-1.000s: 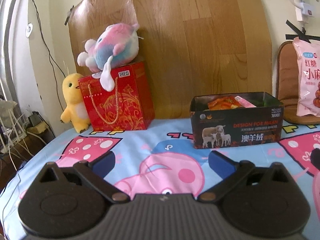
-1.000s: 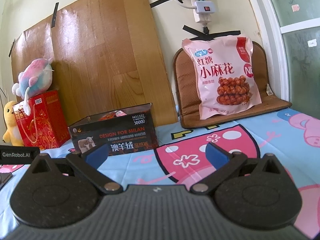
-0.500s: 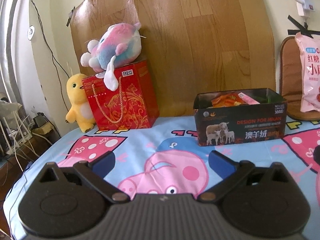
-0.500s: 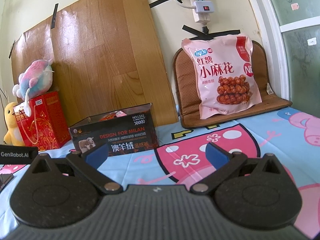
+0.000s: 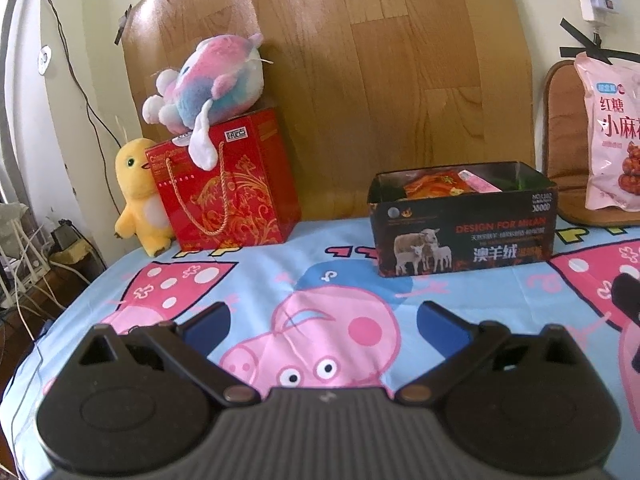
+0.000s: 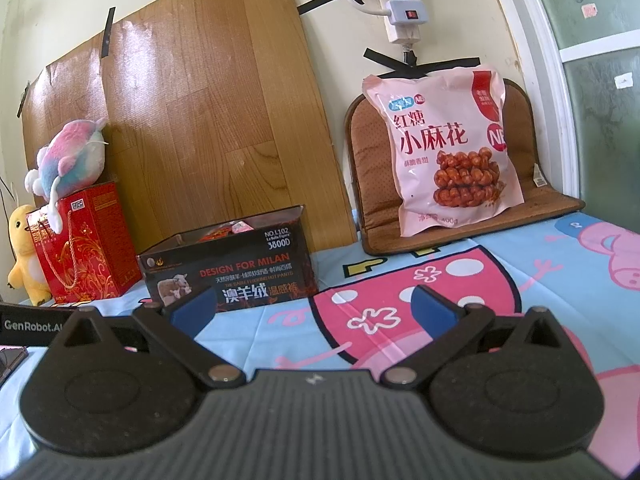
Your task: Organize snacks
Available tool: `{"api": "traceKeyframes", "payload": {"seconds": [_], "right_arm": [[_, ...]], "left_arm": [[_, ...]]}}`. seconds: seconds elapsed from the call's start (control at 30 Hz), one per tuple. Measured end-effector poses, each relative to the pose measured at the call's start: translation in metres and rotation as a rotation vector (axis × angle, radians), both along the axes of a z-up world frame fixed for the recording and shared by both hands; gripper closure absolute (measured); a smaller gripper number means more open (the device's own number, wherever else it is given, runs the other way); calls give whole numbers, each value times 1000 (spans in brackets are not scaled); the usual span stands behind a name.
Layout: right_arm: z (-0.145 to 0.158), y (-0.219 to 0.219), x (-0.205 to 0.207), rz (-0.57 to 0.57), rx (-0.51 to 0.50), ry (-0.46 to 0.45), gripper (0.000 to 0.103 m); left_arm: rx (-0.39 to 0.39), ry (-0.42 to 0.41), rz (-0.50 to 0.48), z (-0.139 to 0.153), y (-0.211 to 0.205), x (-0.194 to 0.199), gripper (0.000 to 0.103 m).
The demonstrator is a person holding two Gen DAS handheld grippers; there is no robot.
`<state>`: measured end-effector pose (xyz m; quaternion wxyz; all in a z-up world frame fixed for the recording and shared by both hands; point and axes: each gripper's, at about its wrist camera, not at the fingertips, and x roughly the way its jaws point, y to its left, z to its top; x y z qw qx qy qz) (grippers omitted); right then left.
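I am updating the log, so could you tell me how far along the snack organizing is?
Partly done: a few snack packets already sit in the open black box. Nothing is in hand; both the left tongs and right tongs are open and empty. The pink snack bag leaning on the brown cushion remains.

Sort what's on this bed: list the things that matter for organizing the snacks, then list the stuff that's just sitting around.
For the job:
- pink snack bag, leaning on the brown cushion
- black box, snack packets already inside
- left gripper and right gripper, both open and empty

Just lying about:
- red gift bag
- pastel plush on top of it
- yellow chick plush
- power strip
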<state>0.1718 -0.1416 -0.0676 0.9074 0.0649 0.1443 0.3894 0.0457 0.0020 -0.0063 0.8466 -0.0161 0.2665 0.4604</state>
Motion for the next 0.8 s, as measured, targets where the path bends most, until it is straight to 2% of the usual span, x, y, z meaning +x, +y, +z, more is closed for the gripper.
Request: {"api": "traceKeyframes", "payload": {"seconds": [0.17, 0.53, 0.8], "right_arm": [[0, 0, 0, 0, 0, 2, 0], [0, 0, 1, 1, 1, 2, 0], [0, 0, 0, -1, 1, 3, 0]], "left_arm": [[14, 7, -2, 1, -1, -1, 0], [-67, 24, -41, -4, 2, 2, 0], [-90, 34, -57, -8, 1, 5, 0]]}}
